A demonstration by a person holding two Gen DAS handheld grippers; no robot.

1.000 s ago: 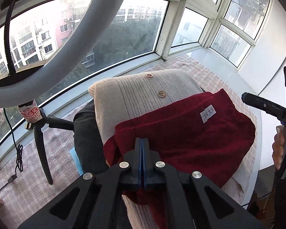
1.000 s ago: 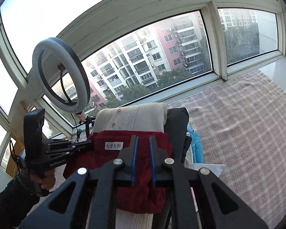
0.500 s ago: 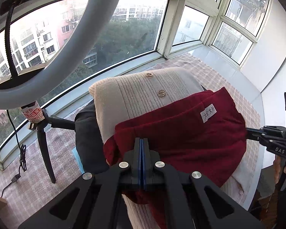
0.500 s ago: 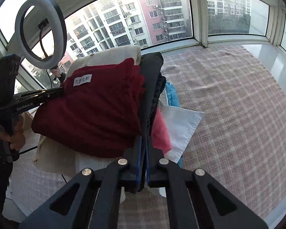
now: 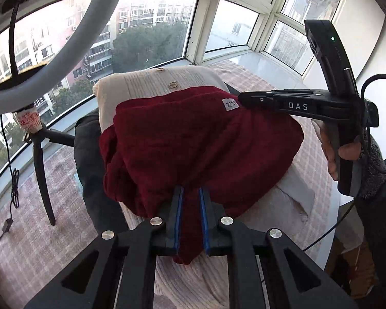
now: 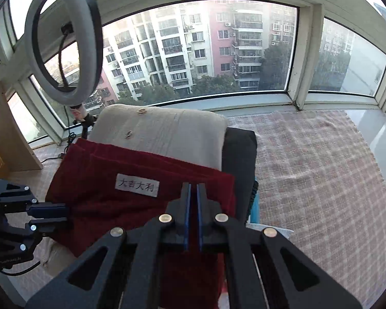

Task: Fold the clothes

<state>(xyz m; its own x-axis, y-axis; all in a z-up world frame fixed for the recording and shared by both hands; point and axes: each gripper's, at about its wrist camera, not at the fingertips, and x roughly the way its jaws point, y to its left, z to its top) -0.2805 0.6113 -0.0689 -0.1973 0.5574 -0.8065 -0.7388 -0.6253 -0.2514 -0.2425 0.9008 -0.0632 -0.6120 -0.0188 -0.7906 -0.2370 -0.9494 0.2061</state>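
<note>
I find the red garment (image 5: 200, 139) folded atop the cream cardigan (image 5: 146, 87), directly ahead of my left gripper (image 5: 191, 193), whose jaws have just been opening with a red fold between them; my right gripper (image 6: 193, 188) is closed, empty, over its far corner
</note>
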